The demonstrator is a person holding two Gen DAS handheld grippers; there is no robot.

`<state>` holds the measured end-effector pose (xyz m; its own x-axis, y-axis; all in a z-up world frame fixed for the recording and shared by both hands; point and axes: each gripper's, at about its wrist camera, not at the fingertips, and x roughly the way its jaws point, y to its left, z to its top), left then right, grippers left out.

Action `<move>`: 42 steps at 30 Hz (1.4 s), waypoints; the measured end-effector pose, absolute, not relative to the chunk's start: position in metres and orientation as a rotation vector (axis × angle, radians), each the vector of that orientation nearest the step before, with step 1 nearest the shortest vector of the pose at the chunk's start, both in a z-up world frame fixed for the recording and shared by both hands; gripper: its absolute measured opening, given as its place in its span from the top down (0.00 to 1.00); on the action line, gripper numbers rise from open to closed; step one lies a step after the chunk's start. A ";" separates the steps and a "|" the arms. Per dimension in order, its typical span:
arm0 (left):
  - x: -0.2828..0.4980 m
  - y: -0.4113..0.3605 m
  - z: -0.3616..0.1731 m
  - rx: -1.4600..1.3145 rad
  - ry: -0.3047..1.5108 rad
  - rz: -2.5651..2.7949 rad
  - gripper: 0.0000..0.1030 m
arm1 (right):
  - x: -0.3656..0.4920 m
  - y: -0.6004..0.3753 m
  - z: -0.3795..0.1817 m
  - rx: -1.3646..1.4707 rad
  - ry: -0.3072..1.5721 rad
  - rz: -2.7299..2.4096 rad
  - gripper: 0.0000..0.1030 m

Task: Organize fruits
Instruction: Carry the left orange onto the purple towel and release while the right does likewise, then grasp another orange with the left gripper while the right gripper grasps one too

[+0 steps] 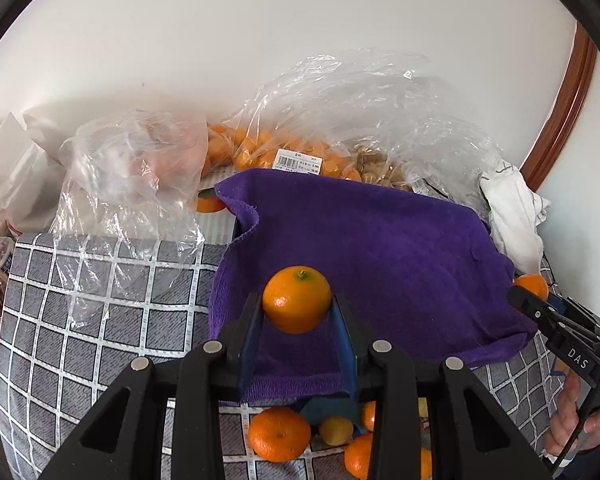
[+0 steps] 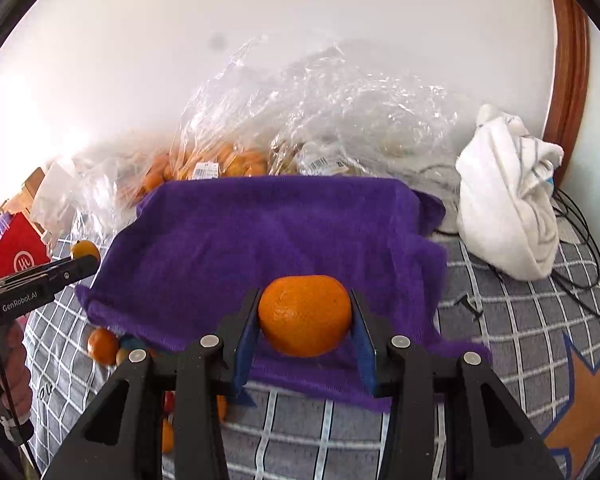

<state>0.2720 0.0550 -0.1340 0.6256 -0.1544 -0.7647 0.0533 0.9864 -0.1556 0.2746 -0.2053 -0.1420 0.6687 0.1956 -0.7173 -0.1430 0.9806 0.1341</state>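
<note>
Gripping oranges, left tongs (image 1: 297, 307), right tongs (image 2: 305, 316)

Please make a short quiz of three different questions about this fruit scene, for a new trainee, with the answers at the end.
1. True or false: each gripper holds an orange between its fingers.
2. Multiple choice: the purple towel lies on (A) a bare wooden table, (B) a grey checked cloth, (C) a metal tray.
3. Fill in: behind the towel, more small orange fruits sit inside a clear plastic ____.

Key
1. True: the left gripper is shut on one orange, the right gripper on another orange.
2. B.
3. bag.
</note>
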 end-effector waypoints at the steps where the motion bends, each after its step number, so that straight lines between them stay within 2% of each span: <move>1: 0.278 0.055 -0.136 -0.119 0.897 -0.118 0.68 | 0.281 -0.204 -0.144 0.068 0.820 0.191 0.59; 13: 0.328 0.051 -0.186 -0.131 0.994 -0.116 0.68 | 0.341 -0.185 -0.191 0.047 0.911 0.194 0.59; 26: 0.329 0.036 -0.187 -0.063 0.993 -0.127 0.68 | 0.343 -0.182 -0.202 0.025 0.940 0.174 0.58; 29: 0.329 0.037 -0.187 -0.066 1.007 -0.134 0.58 | 0.340 -0.182 -0.199 0.025 0.944 0.176 0.54; 30: 0.327 0.036 -0.185 -0.061 1.004 -0.126 0.48 | 0.339 -0.183 -0.197 0.031 0.946 0.176 0.49; 31: 0.325 0.036 -0.183 -0.057 0.997 -0.123 0.43 | 0.337 -0.184 -0.195 0.039 0.945 0.177 0.47; 33: 0.319 0.034 -0.177 -0.053 0.981 -0.117 0.38 | 0.332 -0.185 -0.190 0.045 0.939 0.169 0.43; 42: 0.277 0.036 -0.148 -0.064 0.936 -0.113 0.36 | 0.285 -0.188 -0.163 0.045 0.891 0.117 0.43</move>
<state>0.2773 0.0357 -0.1480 0.5880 -0.1247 -0.7992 0.0696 0.9922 -0.1037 0.2855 -0.1879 -0.1632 0.6224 0.1207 -0.7733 -0.0829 0.9926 0.0883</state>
